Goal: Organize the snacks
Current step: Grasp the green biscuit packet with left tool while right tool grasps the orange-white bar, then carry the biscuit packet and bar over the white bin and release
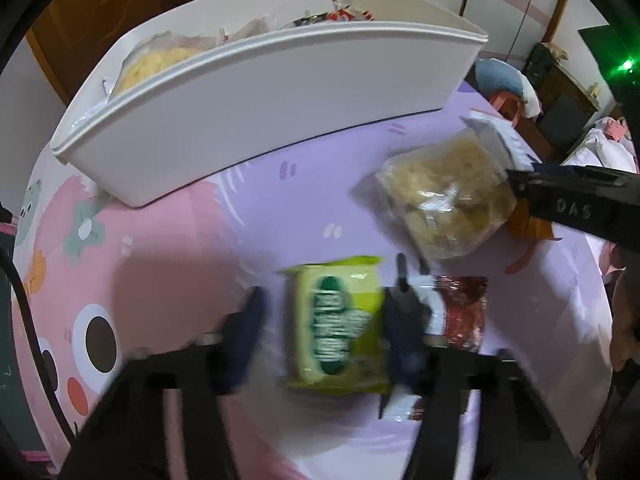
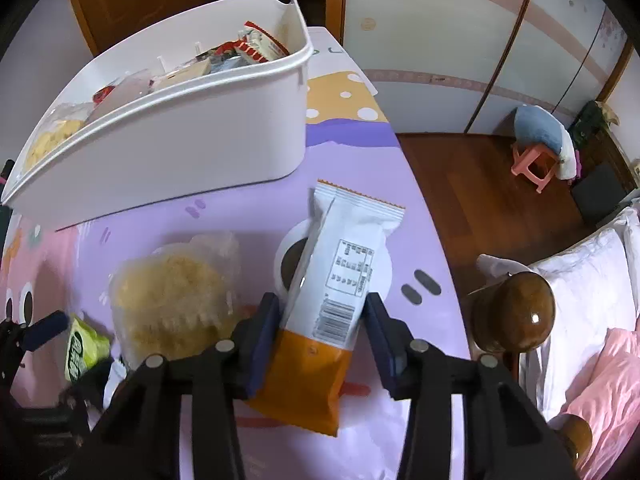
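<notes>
The white bin (image 1: 256, 120) is sitting at the far side of the bench (image 1: 180, 248), and it is already holding several snacks: a clear bag of pale yellow pieces at its left end and red-and-white wrappers toward its right end. By my judgement the sorting is partly done, with at least four packs still lying outside the bin.

In front of the bin, on the near side, the left tongs (image 1: 320, 332) are straddling the green snack pack (image 1: 336, 324). The picture is blurred here; the right pad is lying against the pack's edge, while the left pad is showing a gap, so I cannot tell whether the grip is made. A red packet (image 1: 464, 312) is lying just beside the green one, on the side away from the bin's left end.

The right tongs (image 2: 322, 320) are closing narrowly on the white and orange wrapper (image 2: 340, 280), both pads pressing its sides, below the bin's right end. Between the two tongs, a clear noodle bag (image 2: 172, 300) is resting untouched.

What is left, as I judge it: carrying these four packs into the bin.
</notes>
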